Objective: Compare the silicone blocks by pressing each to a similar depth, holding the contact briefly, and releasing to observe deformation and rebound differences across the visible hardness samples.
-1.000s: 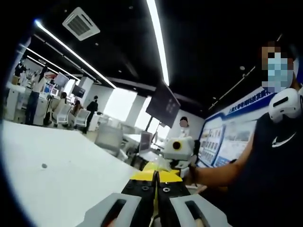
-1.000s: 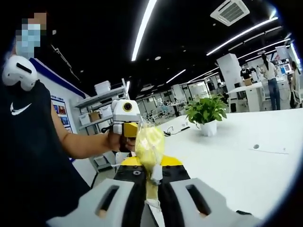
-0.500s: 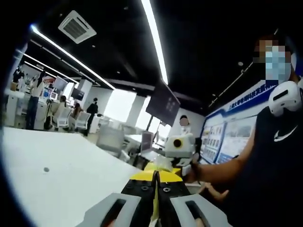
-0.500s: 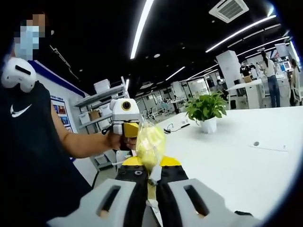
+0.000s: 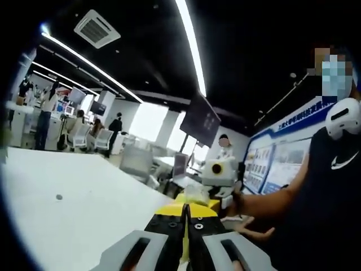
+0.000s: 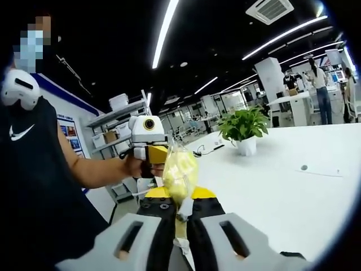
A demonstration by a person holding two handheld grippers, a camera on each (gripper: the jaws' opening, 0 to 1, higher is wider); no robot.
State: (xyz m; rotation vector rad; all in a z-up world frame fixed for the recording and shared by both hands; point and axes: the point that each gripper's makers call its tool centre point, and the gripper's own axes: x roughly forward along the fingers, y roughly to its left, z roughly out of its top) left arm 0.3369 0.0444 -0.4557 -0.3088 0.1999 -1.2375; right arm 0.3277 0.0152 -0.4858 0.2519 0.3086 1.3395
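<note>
Both grippers ride high above the white table, the left gripper pressed together, the right gripper pinching a crinkled yellow bag that might slip free.

The person wears a black sleeveless top with a small white swoosh mark.

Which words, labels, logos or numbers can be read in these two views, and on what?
No text reads clearly.
Shirt: a white swoosh logo, no letters.
Blue wall board: white characters, too blurred to read.
Wall posters: too small to read.
Hanging dark screen: nothing legible.
</note>
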